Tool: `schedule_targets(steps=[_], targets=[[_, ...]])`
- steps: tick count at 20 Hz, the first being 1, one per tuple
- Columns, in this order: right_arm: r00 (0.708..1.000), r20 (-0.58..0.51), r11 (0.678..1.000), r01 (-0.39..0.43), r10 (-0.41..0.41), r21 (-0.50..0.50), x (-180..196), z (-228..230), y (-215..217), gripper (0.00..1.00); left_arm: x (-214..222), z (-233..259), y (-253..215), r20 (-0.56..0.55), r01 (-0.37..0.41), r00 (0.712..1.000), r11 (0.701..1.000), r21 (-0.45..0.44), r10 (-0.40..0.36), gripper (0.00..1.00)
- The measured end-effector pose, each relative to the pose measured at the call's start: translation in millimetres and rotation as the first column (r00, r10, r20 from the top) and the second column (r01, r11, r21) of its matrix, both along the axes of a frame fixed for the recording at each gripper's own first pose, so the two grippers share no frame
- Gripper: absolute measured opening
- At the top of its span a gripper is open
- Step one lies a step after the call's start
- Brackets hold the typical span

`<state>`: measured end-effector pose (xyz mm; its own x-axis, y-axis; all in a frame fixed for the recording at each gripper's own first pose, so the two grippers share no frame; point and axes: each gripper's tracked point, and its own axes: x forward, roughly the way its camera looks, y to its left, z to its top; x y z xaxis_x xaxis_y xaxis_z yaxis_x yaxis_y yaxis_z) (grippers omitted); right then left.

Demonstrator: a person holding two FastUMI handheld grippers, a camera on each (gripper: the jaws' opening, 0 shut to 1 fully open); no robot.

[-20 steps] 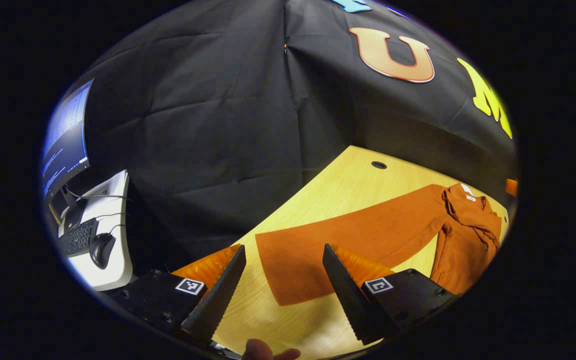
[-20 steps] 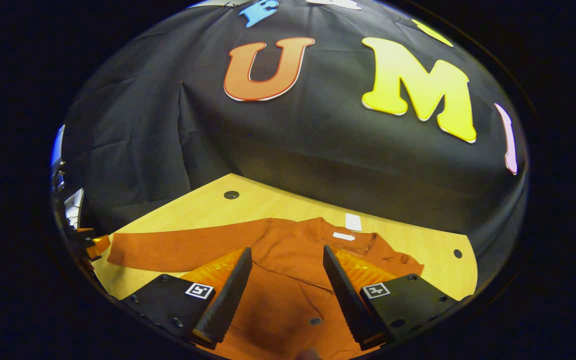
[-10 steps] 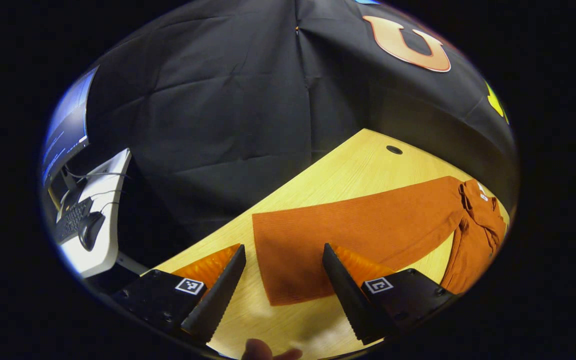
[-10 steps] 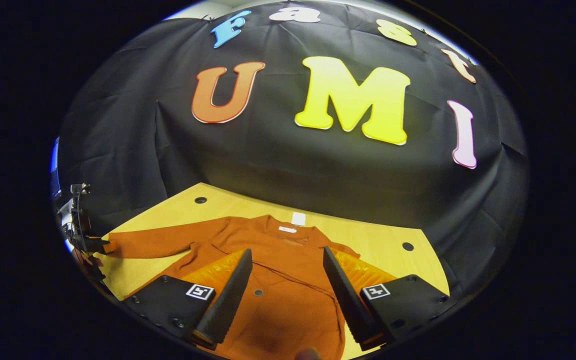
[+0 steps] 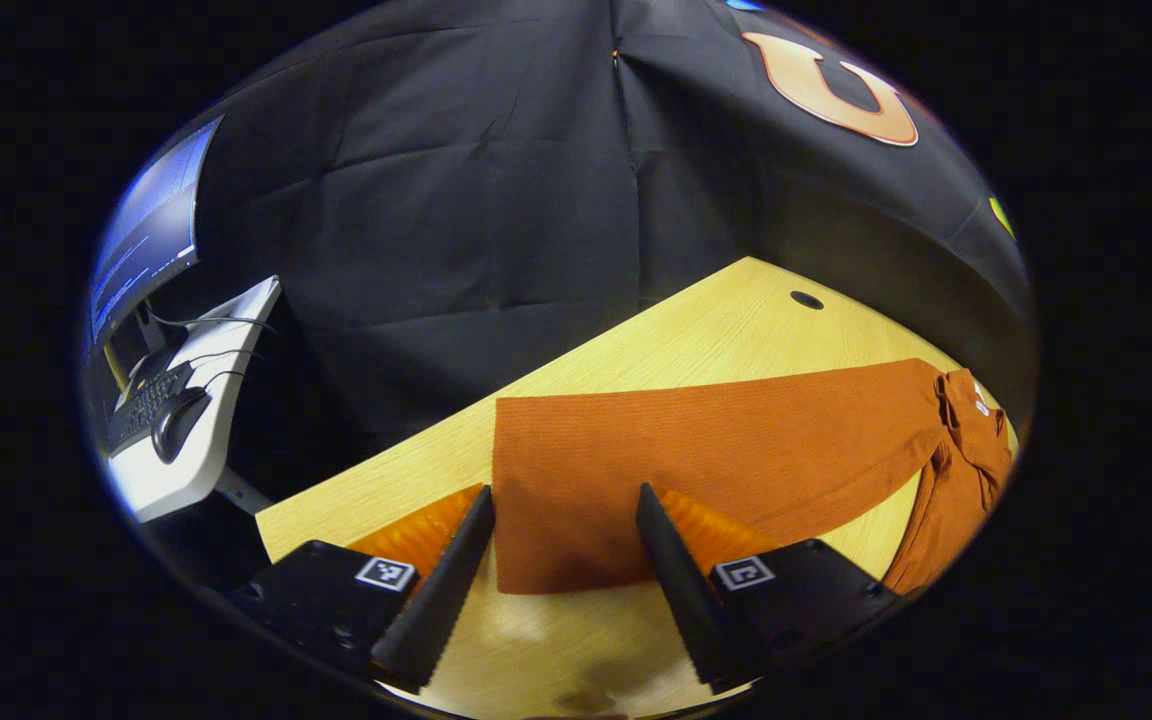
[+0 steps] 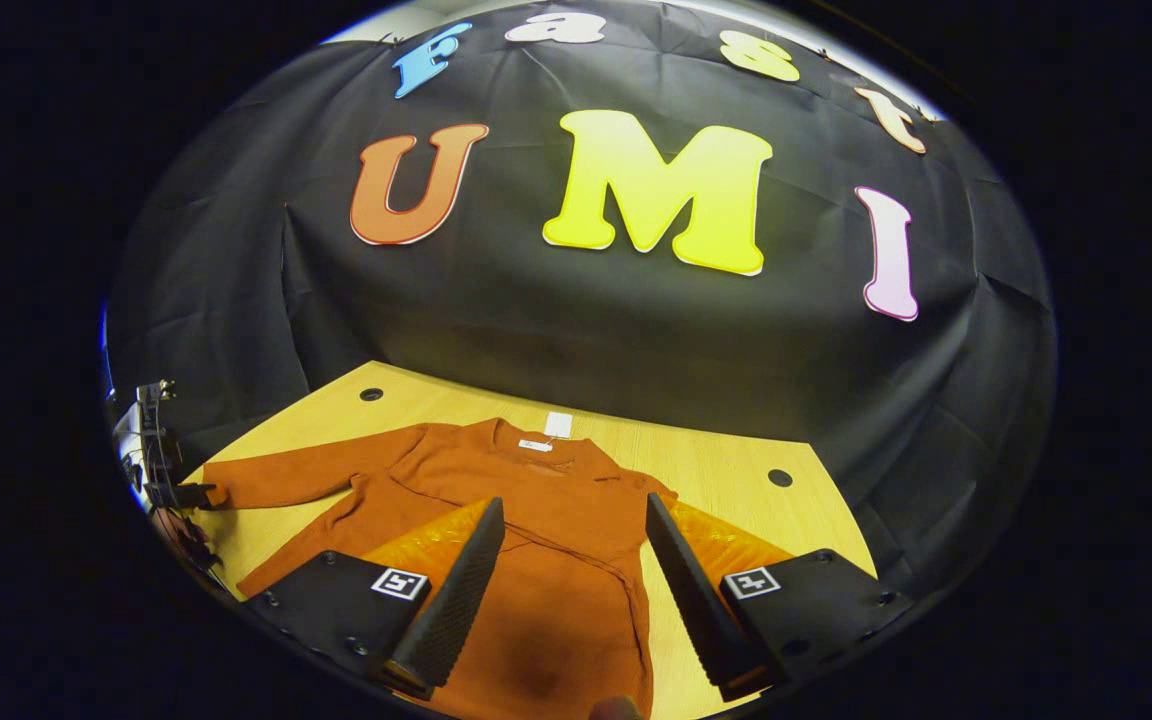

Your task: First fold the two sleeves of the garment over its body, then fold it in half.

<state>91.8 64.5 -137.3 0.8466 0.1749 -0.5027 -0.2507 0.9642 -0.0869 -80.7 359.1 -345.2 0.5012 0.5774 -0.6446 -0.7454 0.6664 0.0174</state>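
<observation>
Left tool (image 5: 564,520) spread over cuff of rust-orange ribbed long-sleeved garment (image 5: 736,460) on light wooden table (image 5: 696,330). Right tool (image 6: 573,530) spread over body, lower centre. White neck label (image 6: 536,445) unreadable. Keyboard (image 5: 141,408), mouse (image 5: 179,423) left edge.

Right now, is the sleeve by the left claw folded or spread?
Spread: the sleeve lies flat on the table, stretched away from the garment body.

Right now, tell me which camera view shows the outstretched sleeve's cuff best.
The left gripper view: the sleeve's cuff lies large and flat on the table, straight ahead between the open left tongs. The right gripper view shows it small, at the far left edge.
</observation>
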Motion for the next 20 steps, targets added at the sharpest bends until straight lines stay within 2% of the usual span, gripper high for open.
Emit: schedule_targets(steps=[2, 3, 4, 5, 6, 7, 8, 12, 15, 20], targets=[[1.0, 0.002, 1.0, 0.007, -0.007, 0.004, -1, 2, -4, 0.92, 4, 1, -4, 0.0, -0.004, 1.0, 1.0, 0.003, 0.004, 0.85], [1.0, -0.001, 1.0, 0.011, -0.011, 0.005, -1, 3, -6, 0.92, 5, 1, -7, 0.0, -0.008, 1.0, 1.0, 0.004, 0.008, 0.71], [1.0, 0.0, 1.0, 0.013, -0.013, 0.01, -4, 5, -7, 0.92, 7, -1, -7, -0.004, -0.012, 1.0, 1.0, 0.004, 0.012, 0.52], [1.0, 0.002, 1.0, 0.016, -0.016, 0.012, -4, 7, -9, 0.92, 9, 2, -8, -0.007, 0.002, 1.0, 1.0, 0.004, -0.002, 0.63], [1.0, 0.004, 1.0, 0.017, -0.017, 0.015, -4, 7, -11, 0.92, 12, 2, -12, -0.01, 0.017, 1.0, 1.0, 0.004, -0.017, 0.45], [1.0, -0.001, 1.0, 0.019, -0.019, 0.019, -6, 6, -13, 0.92, 14, 2, -15, -0.014, 0.028, 1.0, 1.0, 0.006, -0.028, 0.37], [1.0, -0.01, 1.0, 0.022, -0.022, 0.021, -9, 3, -16, 0.92, 15, 2, -14, -0.021, 0.042, 0.999, 0.999, 0.012, -0.042, 0.16], [0.998, -0.027, 0.998, 0.058, -0.057, 0.022, -16, -1, -34, 0.92, 25, 13, -21, -0.035, 0.134, 0.99, 0.991, 0.015, -0.134, 0.05], [0.995, -0.042, 0.996, 0.089, -0.088, 0.018, -20, -8, -50, 0.92, 43, 42, -24, 0.04, 0.198, 0.979, 0.98, 0.026, -0.199, 0.03], [0.99, -0.058, 0.99, 0.13, -0.127, 0.058, -20, -12, -63, 0.92, 85, 107, -15, 0.057, 0.316, 0.944, 0.939, 0.133, -0.325, 0.03]])
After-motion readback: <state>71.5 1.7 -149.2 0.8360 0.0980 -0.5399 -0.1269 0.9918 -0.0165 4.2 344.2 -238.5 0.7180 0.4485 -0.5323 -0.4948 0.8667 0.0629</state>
